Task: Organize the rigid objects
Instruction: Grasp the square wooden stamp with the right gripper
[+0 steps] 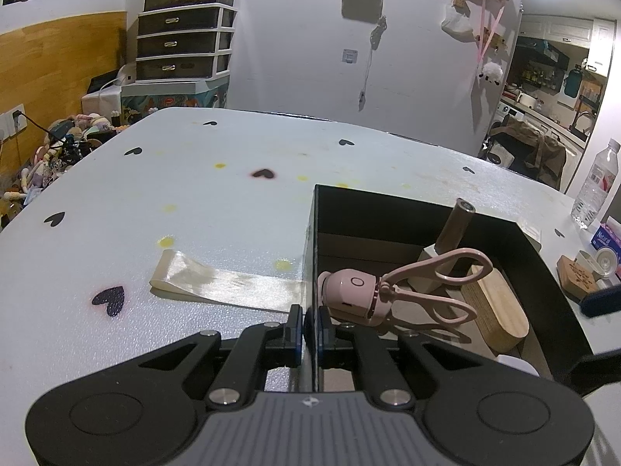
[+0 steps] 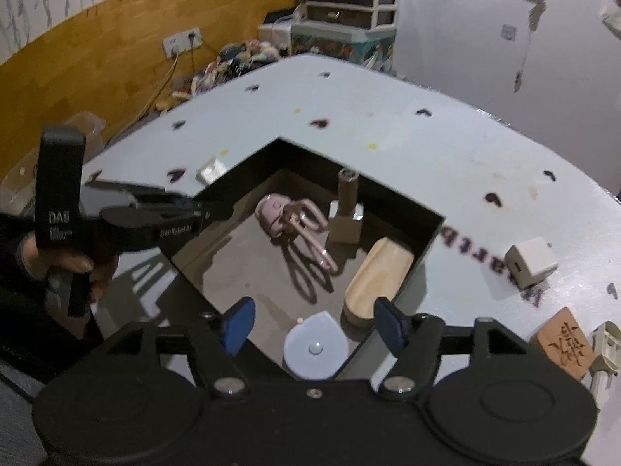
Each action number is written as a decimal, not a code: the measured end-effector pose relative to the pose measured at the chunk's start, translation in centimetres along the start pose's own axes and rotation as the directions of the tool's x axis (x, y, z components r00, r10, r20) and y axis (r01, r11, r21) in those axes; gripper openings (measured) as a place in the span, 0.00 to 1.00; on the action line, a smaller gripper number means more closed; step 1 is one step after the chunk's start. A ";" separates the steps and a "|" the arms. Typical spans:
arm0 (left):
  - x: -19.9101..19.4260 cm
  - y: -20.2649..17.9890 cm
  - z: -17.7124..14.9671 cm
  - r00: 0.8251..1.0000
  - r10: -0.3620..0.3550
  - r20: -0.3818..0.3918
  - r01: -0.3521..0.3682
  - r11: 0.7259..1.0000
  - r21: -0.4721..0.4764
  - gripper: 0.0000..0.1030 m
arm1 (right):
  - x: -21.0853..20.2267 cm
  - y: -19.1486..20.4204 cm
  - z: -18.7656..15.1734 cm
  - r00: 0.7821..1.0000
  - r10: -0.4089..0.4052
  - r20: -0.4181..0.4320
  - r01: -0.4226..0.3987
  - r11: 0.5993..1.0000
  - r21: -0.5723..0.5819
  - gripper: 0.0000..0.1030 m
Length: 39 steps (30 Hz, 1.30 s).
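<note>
Three loose items sit lower right of the open right tool (image 2: 315, 328), nearest the white cube (image 2: 532, 261); left tool (image 1: 309, 328) clamps the box (image 2: 423, 248) wall.

Open room over the near-left floor of the black box (image 2: 421, 250), bare between the left wall and the pink eyelash curler (image 2: 289, 219). Crowded along the far and right walls: upright brown-capped bottle (image 2: 346, 209), wooden block (image 2: 378, 277) lying against the right wall, white round disc (image 2: 315, 347) in the near corner. Left wall pinched by the left tongs (image 1: 309, 324), closing off that edge. Clear worktop (image 1: 194, 178) left of the box, save a strip of tape (image 1: 217, 281), possibly stuck down. Right of the box: white cube (image 2: 531, 262) and carved wooden tile (image 2: 562, 343).
</note>
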State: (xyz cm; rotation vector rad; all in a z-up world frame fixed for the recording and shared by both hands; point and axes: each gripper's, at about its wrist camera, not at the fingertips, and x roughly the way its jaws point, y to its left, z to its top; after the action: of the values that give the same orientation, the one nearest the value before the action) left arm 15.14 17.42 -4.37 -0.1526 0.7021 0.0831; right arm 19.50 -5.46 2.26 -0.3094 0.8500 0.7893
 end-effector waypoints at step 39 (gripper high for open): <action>0.0 0.1 0.0 1.000 0.001 0.001 -0.001 1.000 -0.001 0.07 | 4.8 -16.7 -7.8 0.777 -0.624 -0.081 0.466 0.483 0.742 1.00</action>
State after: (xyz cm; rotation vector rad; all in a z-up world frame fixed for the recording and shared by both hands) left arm 15.13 17.51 -4.34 -0.1528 0.7016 0.0841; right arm 29.35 -18.67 -7.32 0.2307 0.7401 -0.1830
